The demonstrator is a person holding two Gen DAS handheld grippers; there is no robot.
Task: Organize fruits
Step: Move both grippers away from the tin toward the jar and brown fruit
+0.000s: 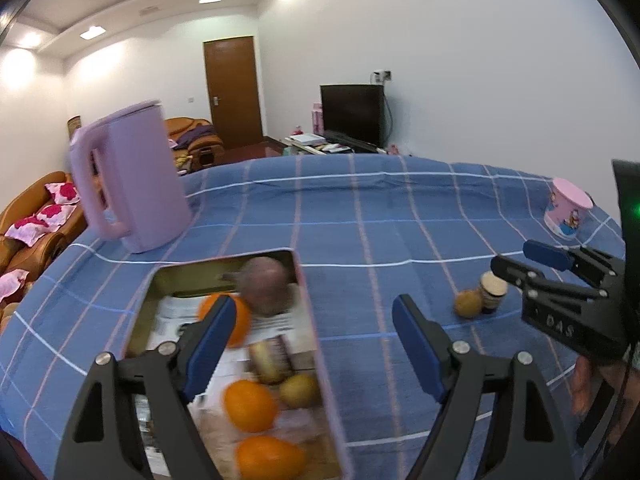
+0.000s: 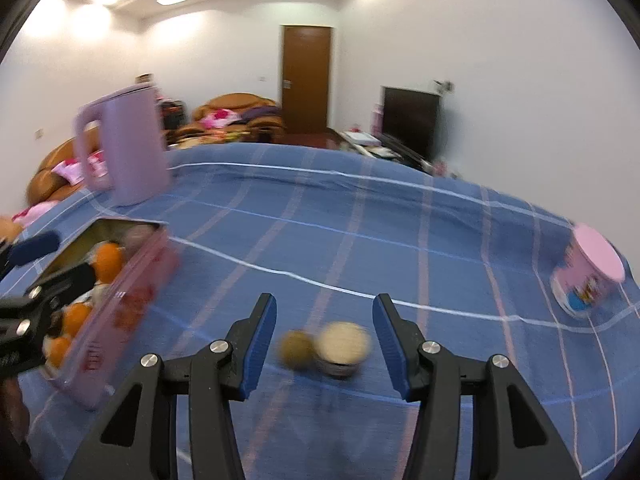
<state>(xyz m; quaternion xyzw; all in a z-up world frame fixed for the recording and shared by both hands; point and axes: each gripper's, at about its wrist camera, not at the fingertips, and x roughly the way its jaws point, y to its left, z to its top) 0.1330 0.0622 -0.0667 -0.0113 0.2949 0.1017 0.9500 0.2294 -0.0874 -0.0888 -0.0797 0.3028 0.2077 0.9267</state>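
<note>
A pink tin box (image 1: 320,360) lies on the blue checked cloth and holds several fruits: oranges (image 1: 250,406), a dark purple fruit (image 1: 264,286) and a kiwi (image 1: 300,390). My left gripper (image 1: 316,344) is open and empty above the box's right wall. A loose brown kiwi (image 2: 296,349) lies on the cloth, touching a small jar (image 2: 344,350). My right gripper (image 2: 324,346) is open and empty, with the kiwi and jar between its fingers' lines. The box also shows in the right wrist view (image 2: 116,316). The right gripper shows in the left wrist view (image 1: 520,260).
A lilac kettle (image 1: 128,180) stands at the table's far left. A pink printed cup (image 1: 568,210) stands at the far right. Sofas, a door and a television are beyond the table.
</note>
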